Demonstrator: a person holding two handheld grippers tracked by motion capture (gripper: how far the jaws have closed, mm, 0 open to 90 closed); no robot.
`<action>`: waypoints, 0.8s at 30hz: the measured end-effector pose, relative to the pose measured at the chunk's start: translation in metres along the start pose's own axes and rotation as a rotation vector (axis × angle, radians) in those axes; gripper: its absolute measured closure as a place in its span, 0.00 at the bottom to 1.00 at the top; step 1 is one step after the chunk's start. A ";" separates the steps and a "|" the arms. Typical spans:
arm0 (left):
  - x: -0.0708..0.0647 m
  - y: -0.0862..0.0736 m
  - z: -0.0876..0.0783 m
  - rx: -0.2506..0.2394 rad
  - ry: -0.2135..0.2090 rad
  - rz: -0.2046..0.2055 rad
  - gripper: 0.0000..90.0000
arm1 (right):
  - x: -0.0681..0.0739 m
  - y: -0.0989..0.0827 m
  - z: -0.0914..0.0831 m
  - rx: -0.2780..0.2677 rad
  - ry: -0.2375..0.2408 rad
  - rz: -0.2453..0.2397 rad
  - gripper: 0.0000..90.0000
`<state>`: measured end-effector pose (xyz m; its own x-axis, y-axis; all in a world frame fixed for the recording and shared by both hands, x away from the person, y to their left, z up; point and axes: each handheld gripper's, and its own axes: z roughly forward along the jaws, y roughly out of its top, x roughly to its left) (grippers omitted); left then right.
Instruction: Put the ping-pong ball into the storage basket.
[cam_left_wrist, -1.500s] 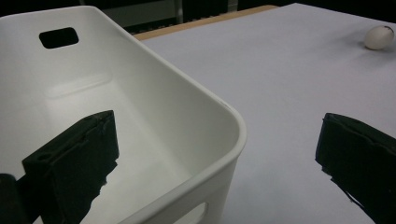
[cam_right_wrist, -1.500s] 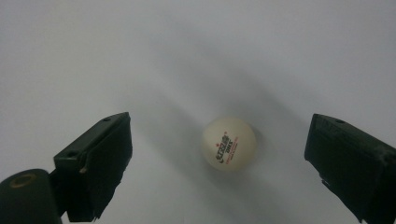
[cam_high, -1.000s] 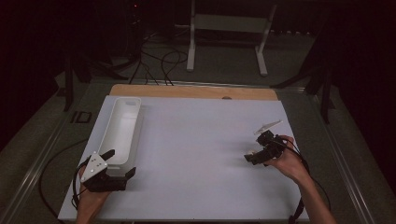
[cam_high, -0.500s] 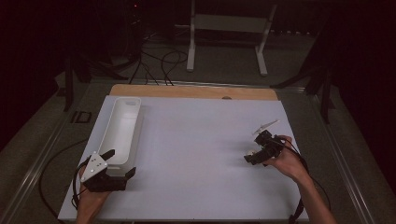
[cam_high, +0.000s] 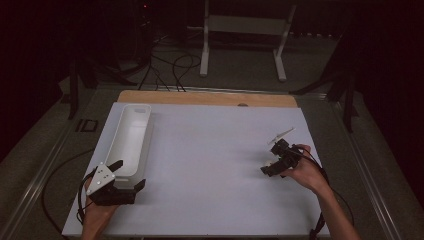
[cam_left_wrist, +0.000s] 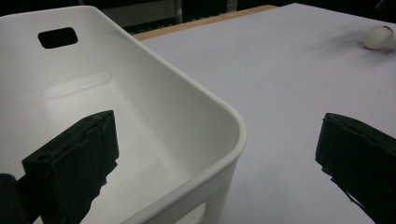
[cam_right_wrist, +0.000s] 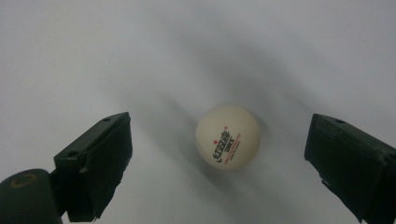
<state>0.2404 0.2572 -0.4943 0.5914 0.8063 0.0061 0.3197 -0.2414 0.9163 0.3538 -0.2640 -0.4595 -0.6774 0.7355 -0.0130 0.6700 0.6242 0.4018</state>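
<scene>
Nothing moved since earlier frames: both claws and bin held same places. Left claw (cam_high: 127, 176), lower left of high view, was spread, one jaw inside near end of white bin (cam_high: 131, 137), other outside over white counter (cam_high: 210, 165). Right claw (cam_high: 267, 167), right of centre, was spread, hovering over ping-pong ball (cam_right_wrist: 227, 136); ball sat on counter between jaws, touching neither, red print facing camera. Same ball (cam_left_wrist: 379, 38) appeared upper right in left gripper view.

White table (cam_high: 210, 165); on it a white bin (cam_high: 129, 140); a ping-pong ball (cam_right_wrist: 227, 136).
</scene>
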 end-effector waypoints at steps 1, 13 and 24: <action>0.000 0.000 0.000 0.000 0.000 0.000 0.00 | 0.000 0.000 0.000 0.001 -0.001 0.000 0.08; 0.000 0.000 0.000 0.000 -0.001 0.000 0.00 | 0.000 0.002 0.003 0.022 -0.004 -0.001 0.08; 0.000 0.000 0.000 0.000 -0.003 -0.002 0.00 | -0.001 0.002 0.007 0.051 0.002 -0.006 0.09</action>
<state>0.2407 0.2575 -0.4943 0.5931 0.8051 0.0033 0.3207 -0.2401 0.9162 0.3580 -0.2613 -0.4653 -0.6822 0.7310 -0.0130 0.6805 0.6413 0.3544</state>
